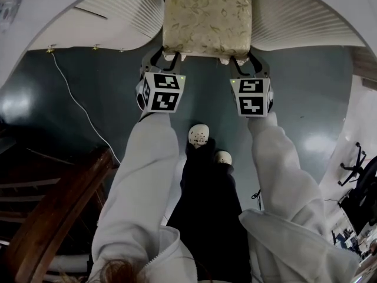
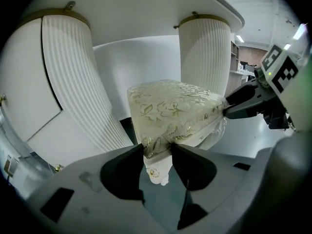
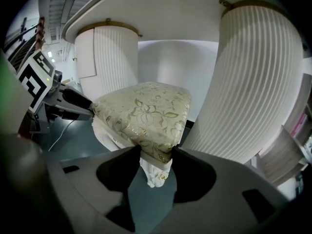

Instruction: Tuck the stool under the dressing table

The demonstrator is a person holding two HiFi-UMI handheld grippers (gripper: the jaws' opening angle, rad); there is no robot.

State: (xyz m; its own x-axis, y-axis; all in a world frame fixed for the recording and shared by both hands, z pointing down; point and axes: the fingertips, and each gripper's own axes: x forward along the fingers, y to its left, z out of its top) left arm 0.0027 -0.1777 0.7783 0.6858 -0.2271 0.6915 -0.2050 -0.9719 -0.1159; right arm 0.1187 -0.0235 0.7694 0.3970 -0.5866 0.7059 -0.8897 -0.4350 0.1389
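Step in hand, as judged: the push-in stage. In the head view the stool (image 1: 206,16) stands at 12 o'clock, partly inside the knee recess of the dressing table (image 1: 118,16), with a pedestal (image 2: 73,82) at its 9 o'clock and another at its 3 o'clock.

The left hand-held gripper (image 1: 166,55) is clamped on the stool's 7 o'clock corner. The right hand-held gripper (image 1: 247,61) is clamped on its 5 o'clock corner.

The next move probably calls for an even two-handed push toward 12 o'clock. The stool should be kept square so that neither side rubs a pedestal. Release follows once the near edge sits under the tabletop (image 3: 146,13).

Materials:
- Cushion (image 3: 146,111): padded, square with rounded corners, in cream-gold floral brocade.
- Leg (image 3: 157,172): white, carved, with a rosette.
- Pedestals: white, curved and fluted, each with a gold top band.
- Floor (image 1: 206,99): dark and glossy.
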